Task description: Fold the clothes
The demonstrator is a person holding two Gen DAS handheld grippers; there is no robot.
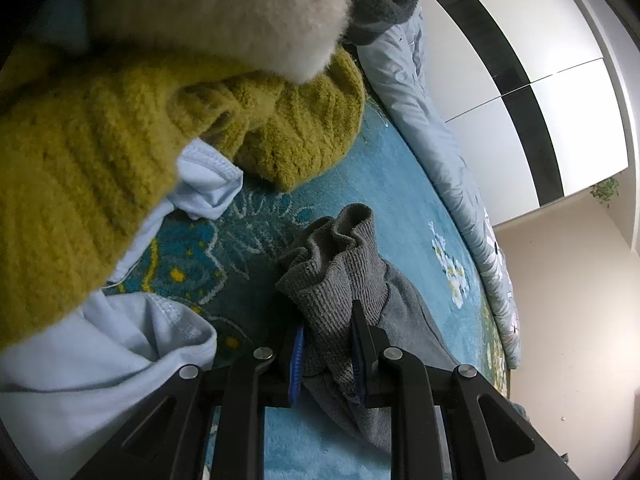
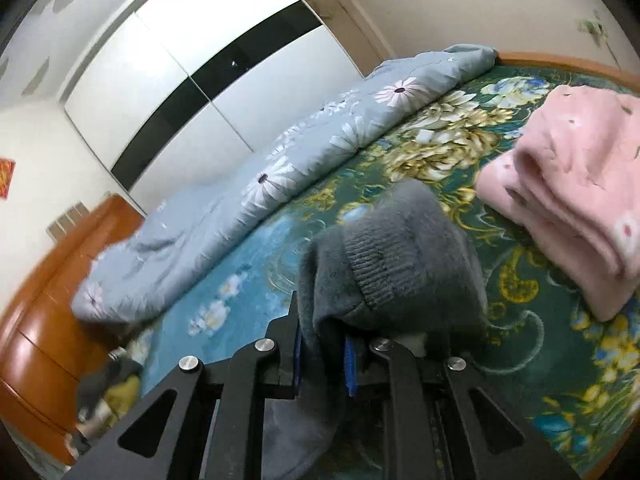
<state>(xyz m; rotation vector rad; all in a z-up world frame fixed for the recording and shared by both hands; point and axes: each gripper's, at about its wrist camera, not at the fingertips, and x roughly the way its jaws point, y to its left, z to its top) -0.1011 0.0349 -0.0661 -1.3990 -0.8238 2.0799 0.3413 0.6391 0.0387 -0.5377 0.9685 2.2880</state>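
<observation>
Grey garment (image 1: 344,280) pinched between jaws of both grippers, above floral blanket (image 2: 440,152)

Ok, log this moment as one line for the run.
step: fold clothes | left gripper: shut on grey garment | right gripper: shut on grey garment | folded: pink garment on bed | unfolded: yellow sweater

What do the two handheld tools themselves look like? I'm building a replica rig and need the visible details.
Both look alike. The left tool has matte black angular linkage arms with triangular cut-outs, round silver pivot pins, and two black fingers lined with ribbed blue pads. The right tool shows the same black linkage, silver pins and blue pads. No cables, markings, hands or sleeves are visible.
</observation>
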